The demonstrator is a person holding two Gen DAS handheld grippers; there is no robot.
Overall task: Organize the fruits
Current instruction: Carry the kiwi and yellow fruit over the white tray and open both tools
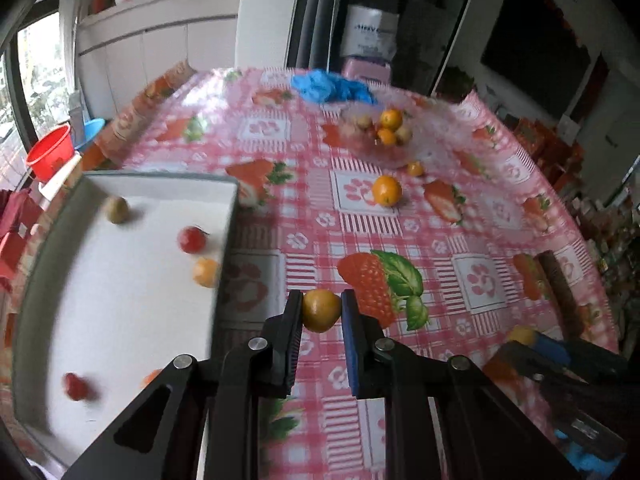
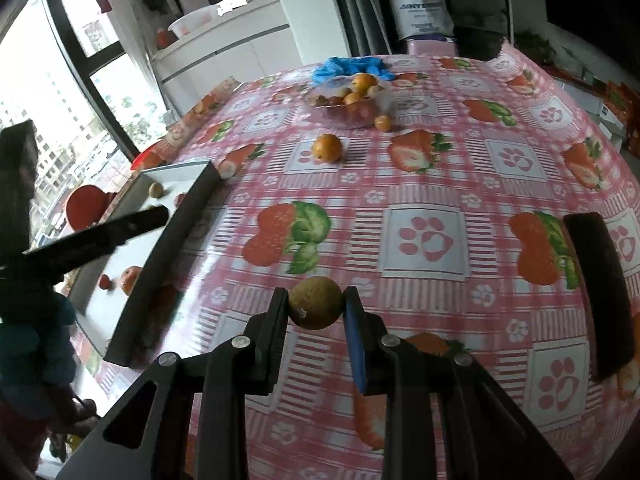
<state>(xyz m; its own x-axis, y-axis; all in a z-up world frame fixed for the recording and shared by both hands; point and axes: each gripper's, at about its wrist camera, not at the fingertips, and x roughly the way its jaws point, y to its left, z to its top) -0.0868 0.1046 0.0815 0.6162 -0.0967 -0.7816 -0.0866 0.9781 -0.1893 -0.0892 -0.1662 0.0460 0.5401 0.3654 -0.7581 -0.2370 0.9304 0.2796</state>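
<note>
Got one fruit in each hand right now. My left gripper point(image 1: 321, 312) is clamped on a small round yellow-orange fruit point(image 1: 321, 310), held above the pink strawberry-print tablecloth point(image 1: 400, 220) just beside the white rectangular tray with dark rim point(image 1: 230, 216). My right gripper point(image 2: 316, 304) is pinching a round brownish-green fruit point(image 2: 316, 302). Best bet, I reckon: carry each over the rim and open low so nothing rolls. Left view shows the tray's inside with red and orange fruits; right view shows the clear plastic fruit bowl point(image 2: 378, 110) more sharply.
</note>
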